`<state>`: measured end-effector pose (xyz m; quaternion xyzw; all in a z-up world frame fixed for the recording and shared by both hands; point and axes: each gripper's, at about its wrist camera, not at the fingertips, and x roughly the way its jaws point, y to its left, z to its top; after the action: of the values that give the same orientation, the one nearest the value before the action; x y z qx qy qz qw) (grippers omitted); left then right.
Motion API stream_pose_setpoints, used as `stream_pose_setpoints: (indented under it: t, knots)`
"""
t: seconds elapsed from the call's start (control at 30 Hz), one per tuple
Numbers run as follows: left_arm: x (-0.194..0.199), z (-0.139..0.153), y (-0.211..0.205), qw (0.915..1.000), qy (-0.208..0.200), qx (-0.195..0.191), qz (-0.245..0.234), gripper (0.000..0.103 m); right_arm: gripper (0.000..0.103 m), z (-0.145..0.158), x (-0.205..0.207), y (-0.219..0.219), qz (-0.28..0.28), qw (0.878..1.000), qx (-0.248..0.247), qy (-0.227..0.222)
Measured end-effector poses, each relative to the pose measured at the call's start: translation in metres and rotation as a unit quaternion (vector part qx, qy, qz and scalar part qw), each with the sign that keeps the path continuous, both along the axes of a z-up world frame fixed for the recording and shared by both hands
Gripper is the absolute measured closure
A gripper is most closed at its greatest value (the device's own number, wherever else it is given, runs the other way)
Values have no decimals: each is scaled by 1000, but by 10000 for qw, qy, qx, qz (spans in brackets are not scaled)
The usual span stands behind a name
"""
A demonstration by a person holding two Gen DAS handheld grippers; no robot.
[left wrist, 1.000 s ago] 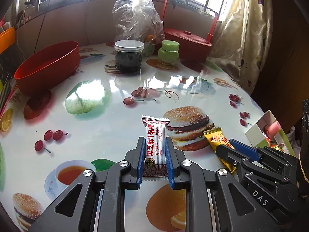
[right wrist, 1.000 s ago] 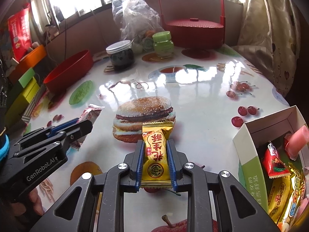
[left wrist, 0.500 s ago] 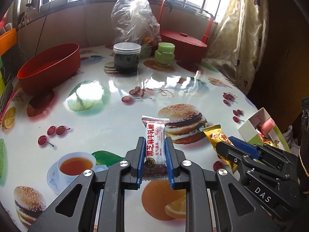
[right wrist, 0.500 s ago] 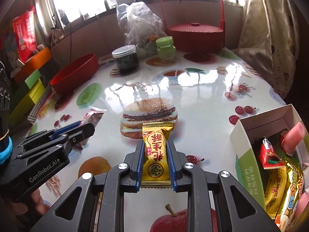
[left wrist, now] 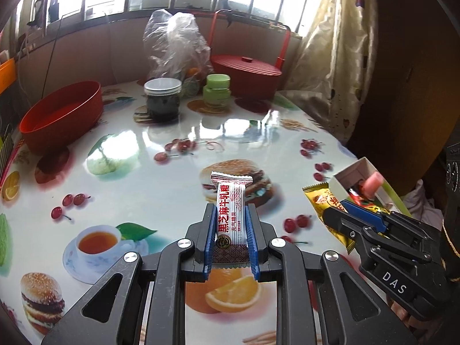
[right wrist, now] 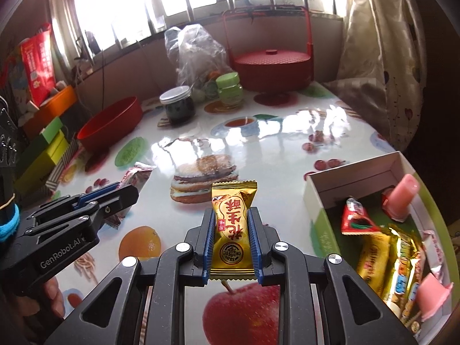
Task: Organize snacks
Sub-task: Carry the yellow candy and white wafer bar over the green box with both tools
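Both claws now nearer the box (right wrist: 356, 178), left claw (left wrist: 231, 238) clamping white candy (left wrist: 231, 215), right claw (right wrist: 231, 238) gold (right wrist: 231, 224).

Left wrist view: the lower end of the white candy bar (left wrist: 231, 215) is covered by the blue fingers (left wrist: 209, 238) of the left gripper (left wrist: 231, 241). The gold candy bar (left wrist: 327, 207) is partly hidden behind the right gripper (left wrist: 345, 218). The snack box (left wrist: 349, 172) is part-blocked; its contents are too small to identify.

Right wrist view: the snack box (right wrist: 316, 201) is cut off at the right and bottom edges. Contents of the clear plastic bag (right wrist: 198, 54) are indistinct. The window panes (right wrist: 120, 8) are overexposed. The worktop (right wrist: 287, 149) runs out of frame below.
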<state>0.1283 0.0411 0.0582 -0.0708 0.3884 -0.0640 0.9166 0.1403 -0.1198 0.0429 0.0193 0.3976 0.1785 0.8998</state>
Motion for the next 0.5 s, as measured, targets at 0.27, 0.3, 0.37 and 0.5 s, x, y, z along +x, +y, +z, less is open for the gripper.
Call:
stream_pose_setpoints:
  t: [0.27,0.3,0.37,0.5]
  knots:
    - [-4,12,-23,9996,-107,37,-249,82,82,10,-10,-23,-176,9998,57,-112]
    - [-4,13,-27,9995,-120,36,-292,82,82,12,-12,-27,-205,9997,70,-128]
    - [-5,15,-33,9992,-131,34,-373,82,82,15,-14,-33,-272,9995,80,-157]
    - [-5,19,-47,9985,-151,12,-528,82,82,19,-19,-46,-400,9990,85,-195]
